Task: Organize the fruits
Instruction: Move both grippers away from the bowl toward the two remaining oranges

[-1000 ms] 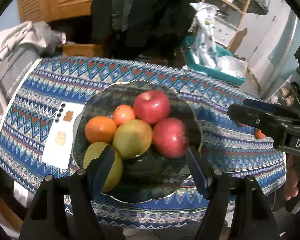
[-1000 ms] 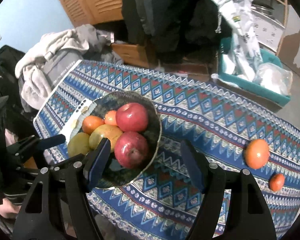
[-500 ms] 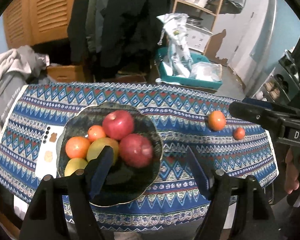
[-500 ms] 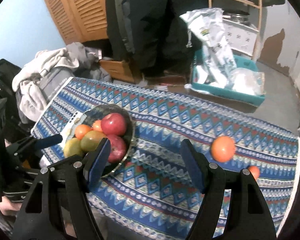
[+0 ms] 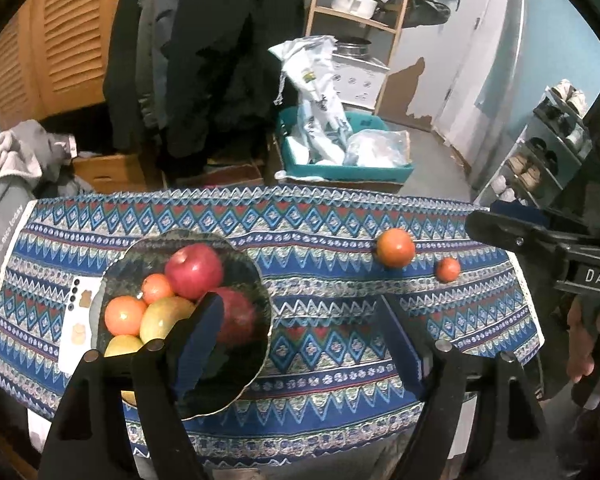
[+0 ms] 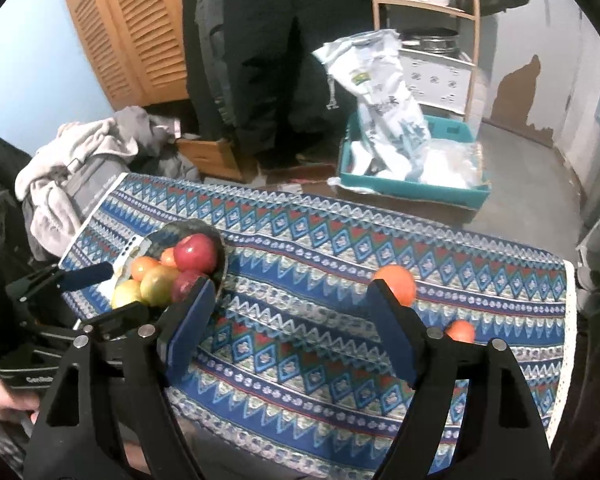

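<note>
A dark glass bowl (image 5: 252,276) on the left of the patterned tablecloth holds two red apples (image 5: 194,271), oranges (image 5: 125,315) and yellow-green fruit (image 5: 162,319). The bowl also shows in the right wrist view (image 6: 220,246). A large orange (image 5: 395,247) and a small orange (image 5: 448,269) lie loose on the cloth at the right; both show in the right wrist view, large orange (image 6: 400,278), small orange (image 6: 462,331). My left gripper (image 5: 300,340) is open and empty above the near edge. My right gripper (image 6: 290,332) is open and empty, held back from the table.
A white phone (image 5: 76,320) lies left of the bowl. Beyond the table are a teal crate (image 5: 344,168) with bags, a wooden shelf (image 5: 352,12), hanging dark coats and a pile of clothes (image 5: 16,152). A shoe rack (image 5: 548,152) stands at the right.
Both grippers have pulled back and up from the bowl, so the whole table and the two loose oranges have come into view. Both stay open.
</note>
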### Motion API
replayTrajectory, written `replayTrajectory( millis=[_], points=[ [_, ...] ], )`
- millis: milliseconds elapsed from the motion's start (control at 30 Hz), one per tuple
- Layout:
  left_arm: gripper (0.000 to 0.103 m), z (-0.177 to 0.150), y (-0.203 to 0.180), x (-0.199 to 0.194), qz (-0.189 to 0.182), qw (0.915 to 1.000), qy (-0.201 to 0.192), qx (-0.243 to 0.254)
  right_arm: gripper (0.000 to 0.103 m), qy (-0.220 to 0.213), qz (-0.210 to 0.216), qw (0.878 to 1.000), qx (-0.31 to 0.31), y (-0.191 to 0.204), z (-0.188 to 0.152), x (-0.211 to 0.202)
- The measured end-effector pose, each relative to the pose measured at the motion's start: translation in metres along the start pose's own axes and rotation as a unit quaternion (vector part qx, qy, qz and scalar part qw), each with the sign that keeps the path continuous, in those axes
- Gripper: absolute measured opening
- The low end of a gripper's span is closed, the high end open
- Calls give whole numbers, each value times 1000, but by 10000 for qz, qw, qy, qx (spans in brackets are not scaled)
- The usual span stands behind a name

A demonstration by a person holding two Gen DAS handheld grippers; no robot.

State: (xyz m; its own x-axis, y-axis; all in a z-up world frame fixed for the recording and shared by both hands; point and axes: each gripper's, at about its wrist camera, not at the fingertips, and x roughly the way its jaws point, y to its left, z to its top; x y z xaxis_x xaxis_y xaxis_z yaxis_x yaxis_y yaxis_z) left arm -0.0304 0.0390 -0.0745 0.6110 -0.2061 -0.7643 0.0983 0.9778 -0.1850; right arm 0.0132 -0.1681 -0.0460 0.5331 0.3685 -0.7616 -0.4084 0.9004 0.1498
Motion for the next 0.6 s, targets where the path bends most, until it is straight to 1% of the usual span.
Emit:
replayTrajectory(
  millis=[233, 300, 433, 600],
  points=[
    [82, 5, -19, 5, -1, 9999, 32, 135, 81, -97, -107, 9997, 195, -27, -3, -16],
    [86, 7, -24, 8, 15, 9999, 35, 168, 83, -139, -167, 9994, 270, -35, -3, -20],
    [87, 10, -33, 12, 20, 9996, 60, 274, 87, -210, -310, 9982, 468, -55, -5, -27],
    [87, 15, -49, 20, -74, 9991, 153, 393, 87, -205, -528, 9956, 752, -82, -8, -33]
  ],
)
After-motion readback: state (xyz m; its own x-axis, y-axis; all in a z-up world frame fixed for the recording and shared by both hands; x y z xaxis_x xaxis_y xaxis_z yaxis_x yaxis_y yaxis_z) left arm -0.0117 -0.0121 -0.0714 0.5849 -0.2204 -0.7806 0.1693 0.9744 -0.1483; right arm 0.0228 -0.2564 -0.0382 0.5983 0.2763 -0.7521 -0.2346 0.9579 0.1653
